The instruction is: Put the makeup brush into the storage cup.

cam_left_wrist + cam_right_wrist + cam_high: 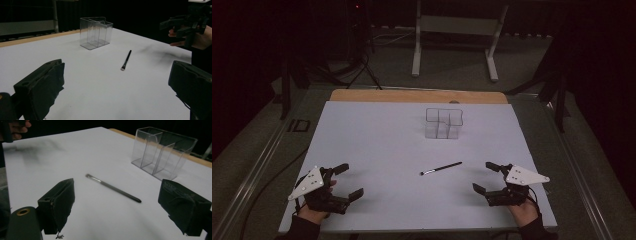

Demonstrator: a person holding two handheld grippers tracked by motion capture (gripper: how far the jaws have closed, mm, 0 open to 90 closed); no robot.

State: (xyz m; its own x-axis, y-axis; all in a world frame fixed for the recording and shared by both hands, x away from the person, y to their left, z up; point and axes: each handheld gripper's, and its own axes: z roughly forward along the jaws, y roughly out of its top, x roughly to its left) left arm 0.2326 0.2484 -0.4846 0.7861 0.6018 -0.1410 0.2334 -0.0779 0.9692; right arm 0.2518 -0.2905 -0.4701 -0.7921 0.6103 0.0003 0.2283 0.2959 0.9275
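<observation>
A thin black makeup brush (441,168) lies flat on the white tabletop (382,145), its pale tip toward the left; it also shows as the brush (126,60) and the brush (112,188). Behind it stands a clear plastic organizer (443,123) with several compartments, upright and empty, seen again as the organizer (95,32) and the organizer (162,152). My left gripper (348,181) rests near the front left edge, open, nothing between its jaws. My right gripper (485,176) sits at the front right, open and empty, a short way right of the brush.
A wooden strip (417,95) edges the table's far side. Beyond it stands a white metal frame (455,35) on the floor, with dark stands and cables (362,65) at the left. Metal rails (257,165) run along both table sides.
</observation>
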